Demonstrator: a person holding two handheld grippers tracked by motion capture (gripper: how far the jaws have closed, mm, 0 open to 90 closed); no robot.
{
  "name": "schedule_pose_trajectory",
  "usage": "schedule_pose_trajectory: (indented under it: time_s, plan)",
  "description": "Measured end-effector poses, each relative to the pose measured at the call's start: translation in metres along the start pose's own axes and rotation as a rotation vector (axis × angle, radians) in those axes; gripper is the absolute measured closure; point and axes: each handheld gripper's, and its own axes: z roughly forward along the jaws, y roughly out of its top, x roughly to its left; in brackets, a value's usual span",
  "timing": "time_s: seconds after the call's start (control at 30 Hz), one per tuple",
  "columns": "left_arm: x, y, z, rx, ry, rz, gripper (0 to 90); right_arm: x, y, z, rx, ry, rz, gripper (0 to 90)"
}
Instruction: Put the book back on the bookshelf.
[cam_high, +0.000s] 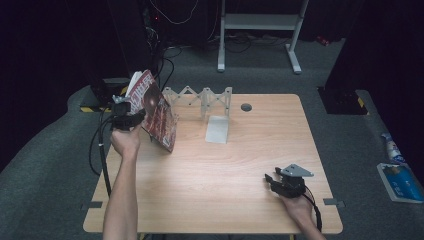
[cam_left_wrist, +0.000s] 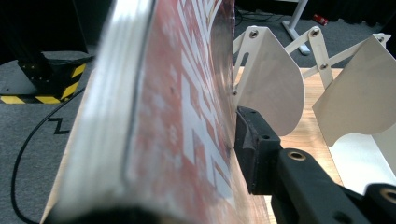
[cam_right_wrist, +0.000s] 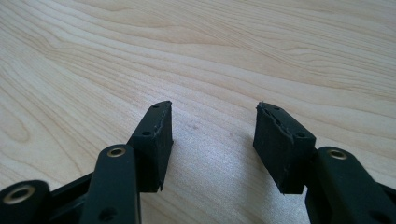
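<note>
The left gripper (cam_high: 131, 120) clamps a red book (cam_high: 156, 111) between its fingers (cam_left_wrist: 254, 140), holding it tilted above the bench's (cam_high: 225, 190) far left corner, its lower corner near the wood. Just beside it, along the far edge, stands a white folding rack (cam_high: 202, 100) with rounded dividers (cam_left_wrist: 266, 84). White lettering runs across the book's cover, too skewed to read. The right gripper (cam_high: 274, 180) rests near the front right edge, fingers (cam_right_wrist: 154, 140) spread wide over bare wood, with broad open room between the two grippers.
</note>
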Motion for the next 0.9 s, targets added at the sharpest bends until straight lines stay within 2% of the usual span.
schedule_pose_trajectory:
  time_s: [0.2, 0.3, 0.53, 0.67, 0.77, 0.9]
  plan:
    - [0.003, 0.0, -0.007, -0.009, -0.002, -0.008, 64.6, 0.0, 0.0, 0.0, 0.0, 0.0, 0.0, 46.8]
    - [0.004, -0.002, -0.012, -0.004, 0.004, 0.006, 60.9, 0.0, 0.0, 0.0, 0.0, 0.001, -0.001, 46.7]
    - [0.008, -0.004, -0.017, -0.019, 0.0, -0.016, 56.0, 0.0, 0.0, 0.0, 0.0, 0.001, -0.001, 46.6]
    - [0.008, -0.004, -0.023, -0.047, -0.001, -0.015, 54.6, 0.0, 0.0, 0.0, -0.001, 0.001, -0.001, 46.5]
    - [0.008, -0.004, -0.028, -0.062, -0.018, -0.01, 53.3, 0.0, 0.0, 0.0, -0.001, 0.001, -0.001, 46.4]
    - [0.008, -0.005, -0.032, -0.075, -0.027, -0.024, 51.9, 0.0, 0.0, 0.0, -0.001, 0.001, -0.001, 46.4]
